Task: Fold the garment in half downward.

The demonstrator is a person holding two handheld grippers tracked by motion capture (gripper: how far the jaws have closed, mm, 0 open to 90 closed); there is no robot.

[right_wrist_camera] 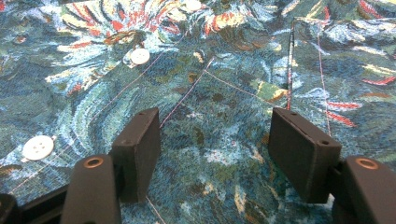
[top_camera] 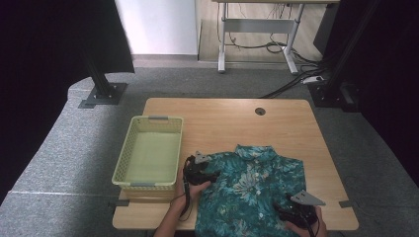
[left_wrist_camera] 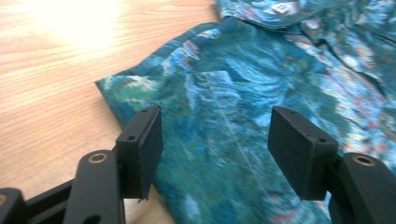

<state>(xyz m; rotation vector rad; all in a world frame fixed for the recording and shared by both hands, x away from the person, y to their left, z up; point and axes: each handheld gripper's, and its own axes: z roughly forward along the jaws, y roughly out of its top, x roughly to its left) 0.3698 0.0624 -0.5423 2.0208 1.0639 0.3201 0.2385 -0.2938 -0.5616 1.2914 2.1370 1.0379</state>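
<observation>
A teal floral shirt lies spread, front up, on the near half of a wooden table, collar toward the far side; its hem runs off the near edge of the high view, so the bottom of the garment is cut off. The left gripper sits at the shirt's left edge, approx. level with the shoulder, just right of a pale yellow plastic basket standing at the table's left side. The right gripper rests over the shirt's near-right part, w/ the hand behind it partly out of frame.

In the left gripper view, the 2 jaws stand wide apart above the fabric, w/ a corner of the cloth and bare table to their left; nothing is pinched between them. No earlier frame to compare. The picture is blurred, so whether the tips touch the cloth can't be told.

In the right gripper view, the jaws are likewise spread wide over the print, gripping nothing. 2 white buttons and loose pale threads show on the cloth; a dark seam runs away from the right-hand jaw. A 3rd button at the top edge is cropped.

Beyond the table: grey floor, black frame posts, a 2nd desk's legs, tangled cables. Detail there is too small to read.
</observation>
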